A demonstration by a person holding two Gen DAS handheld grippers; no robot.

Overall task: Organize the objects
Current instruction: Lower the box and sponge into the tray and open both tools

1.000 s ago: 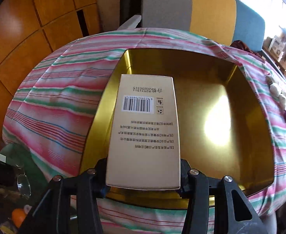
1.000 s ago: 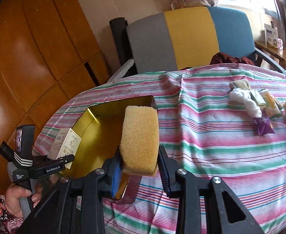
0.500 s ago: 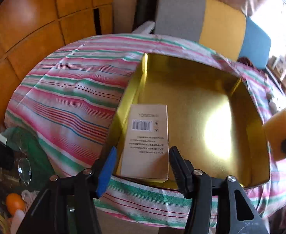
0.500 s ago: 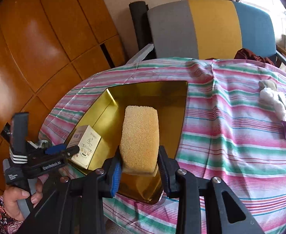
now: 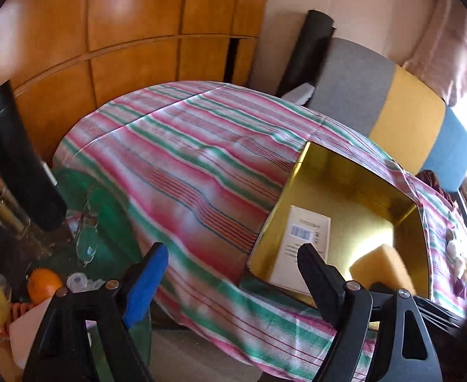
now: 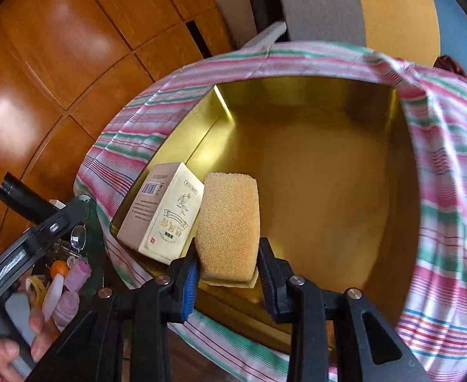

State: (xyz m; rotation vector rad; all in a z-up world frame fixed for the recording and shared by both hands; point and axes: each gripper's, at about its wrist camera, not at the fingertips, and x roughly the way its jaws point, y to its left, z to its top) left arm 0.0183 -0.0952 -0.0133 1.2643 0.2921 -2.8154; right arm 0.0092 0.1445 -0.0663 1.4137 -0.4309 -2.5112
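The left gripper (image 5: pixel 230 273) has let go of the beige carton (image 6: pixel 163 210) and pulled back off the table's striped cloth (image 5: pixel 195 172); its jaws now stand wide apart with nothing between them. The carton rests in the near-left corner of the gold tray (image 6: pixel 313 102), so that item looks placed. The right gripper (image 6: pixel 227 273) has moved in over the tray, jaws clamped on the yellow sponge (image 6: pixel 230 219), which sits just beside the carton, likely next to be set down.
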